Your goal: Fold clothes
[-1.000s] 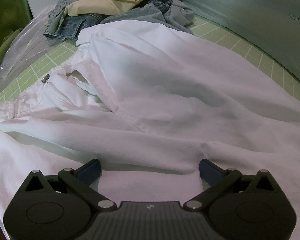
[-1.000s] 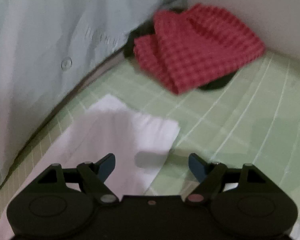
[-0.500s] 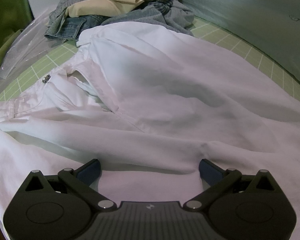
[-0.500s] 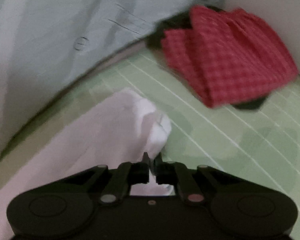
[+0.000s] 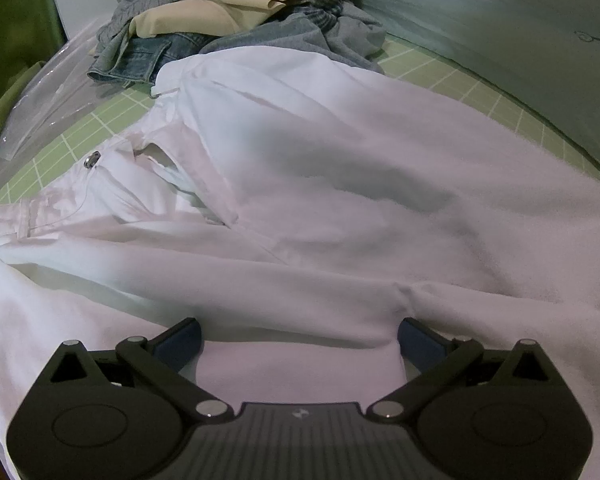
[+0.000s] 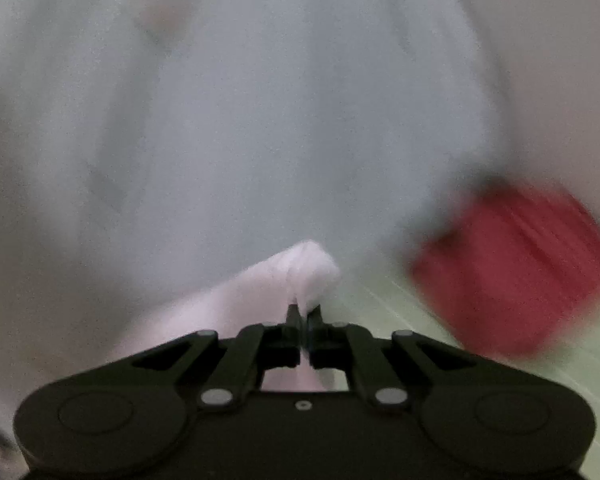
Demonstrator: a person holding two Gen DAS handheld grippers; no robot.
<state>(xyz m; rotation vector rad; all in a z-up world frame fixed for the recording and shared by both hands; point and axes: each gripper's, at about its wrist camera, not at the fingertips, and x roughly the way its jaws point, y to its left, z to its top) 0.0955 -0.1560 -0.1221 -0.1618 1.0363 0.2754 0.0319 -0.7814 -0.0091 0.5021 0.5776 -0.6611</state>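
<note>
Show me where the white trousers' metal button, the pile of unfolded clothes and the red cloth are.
metal button (image 5: 91, 159): left wrist view, on the stud at the waistband.
pile of clothes (image 5: 220, 20): left wrist view, on the beige garment on top.
red cloth (image 6: 512, 264): right wrist view, blurred, its middle.

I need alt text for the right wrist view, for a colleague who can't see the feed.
The right gripper is shut on a bunched end of white trousers, lifted off the green grid mat. The picture is motion-blurred: pale grey-blue fabric fills the background, and a red cloth lies on the mat at right.
</note>
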